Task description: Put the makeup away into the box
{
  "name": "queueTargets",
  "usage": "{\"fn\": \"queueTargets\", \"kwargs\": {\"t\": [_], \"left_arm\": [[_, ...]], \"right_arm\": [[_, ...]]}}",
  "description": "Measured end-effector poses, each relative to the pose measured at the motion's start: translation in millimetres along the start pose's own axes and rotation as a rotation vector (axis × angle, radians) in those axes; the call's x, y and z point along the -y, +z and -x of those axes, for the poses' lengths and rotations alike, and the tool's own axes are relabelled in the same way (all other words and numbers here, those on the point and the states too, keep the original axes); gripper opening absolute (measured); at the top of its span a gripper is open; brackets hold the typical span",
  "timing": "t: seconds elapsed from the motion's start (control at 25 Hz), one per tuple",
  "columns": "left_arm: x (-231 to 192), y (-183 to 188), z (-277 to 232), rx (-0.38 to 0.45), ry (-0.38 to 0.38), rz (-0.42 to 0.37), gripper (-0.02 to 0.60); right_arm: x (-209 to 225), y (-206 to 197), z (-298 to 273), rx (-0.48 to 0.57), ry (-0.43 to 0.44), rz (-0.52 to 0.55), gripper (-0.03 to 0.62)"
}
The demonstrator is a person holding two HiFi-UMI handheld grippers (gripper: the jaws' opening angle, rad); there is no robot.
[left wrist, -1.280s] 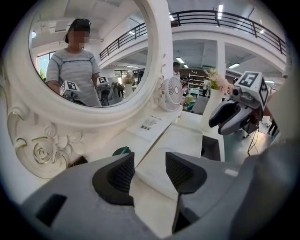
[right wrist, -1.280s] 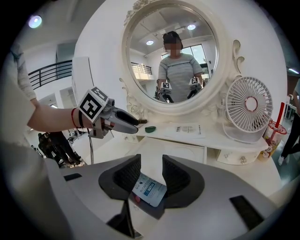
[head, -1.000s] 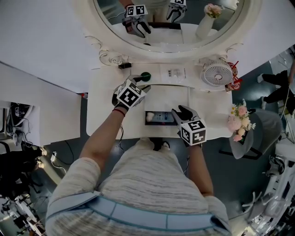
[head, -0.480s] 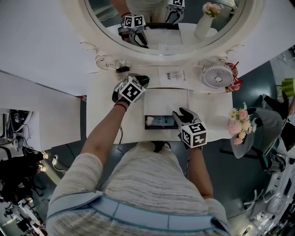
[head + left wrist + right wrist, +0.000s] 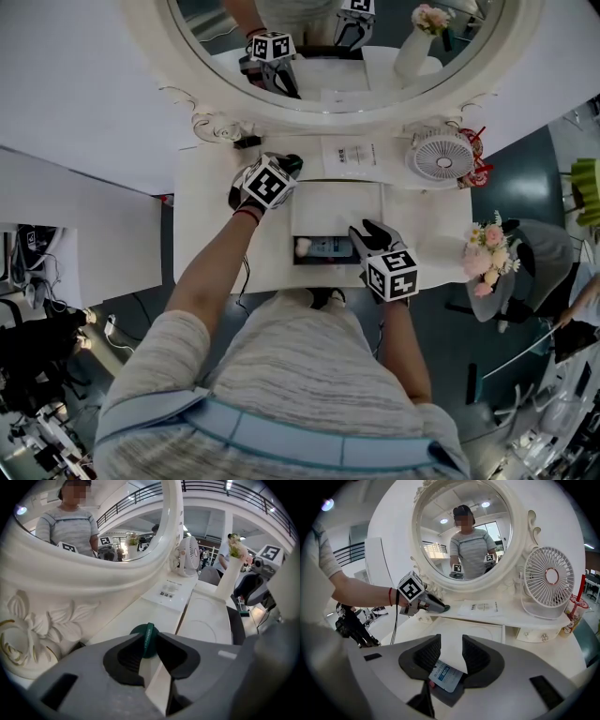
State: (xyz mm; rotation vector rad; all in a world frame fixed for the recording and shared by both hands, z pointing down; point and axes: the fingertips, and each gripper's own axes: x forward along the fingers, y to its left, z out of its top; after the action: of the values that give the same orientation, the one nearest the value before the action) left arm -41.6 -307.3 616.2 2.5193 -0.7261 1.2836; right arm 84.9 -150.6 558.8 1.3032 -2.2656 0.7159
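We find the left gripper [image 5: 150,644] reaching down to the raised back ledge of the vanity table [image 5: 216,225], just under the mirror [image 5: 328,56] frame and left of a leaflet [image 5: 352,152]. Its jaws have just been closing and now pinch a dark green round compact [image 5: 139,633] between their tips. The compact is a disc, so we note no long axis; a narrow lettered band on its near side runs straight up between the pads, in line with the jaws. The right gripper [image 5: 451,645] hangs over the right end of the open box [image 5: 450,696], jaws parted and holding nothing. Below them, inside the box, lies a blue-and-white sachet [image 5: 446,676], its long axis along the box, with a pale pink thing [image 5: 302,247] at the box's left end.
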Motion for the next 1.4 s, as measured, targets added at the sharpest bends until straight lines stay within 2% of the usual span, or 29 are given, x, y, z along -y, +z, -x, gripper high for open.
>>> {"fn": "queueTargets", "kwargs": {"t": [0.4,0.76,0.96,1.4], "left_arm": [[1.8,0.5,-1.4,-0.015,0.017,0.007,0.02],[18.8,10.3,16.3,0.06,0.042,0.002,0.011],[47.3,15.4,29.5,0.111,-0.002,0.015,0.011],[120.7,22.4,54.8,0.162,-0.092,0.003,0.011]], "right_arm": [[0.8,-2.4,7.2,0.003,-0.009,-0.001,0.123],[4.0,-6.0,20.3,0.019,-0.018,-0.005,0.121],[4.5,-7.1,27.2,0.026,-0.021,-0.004,0.123],[1.8,-15.4,44.0,0.03,-0.009,0.015,0.123]]}}
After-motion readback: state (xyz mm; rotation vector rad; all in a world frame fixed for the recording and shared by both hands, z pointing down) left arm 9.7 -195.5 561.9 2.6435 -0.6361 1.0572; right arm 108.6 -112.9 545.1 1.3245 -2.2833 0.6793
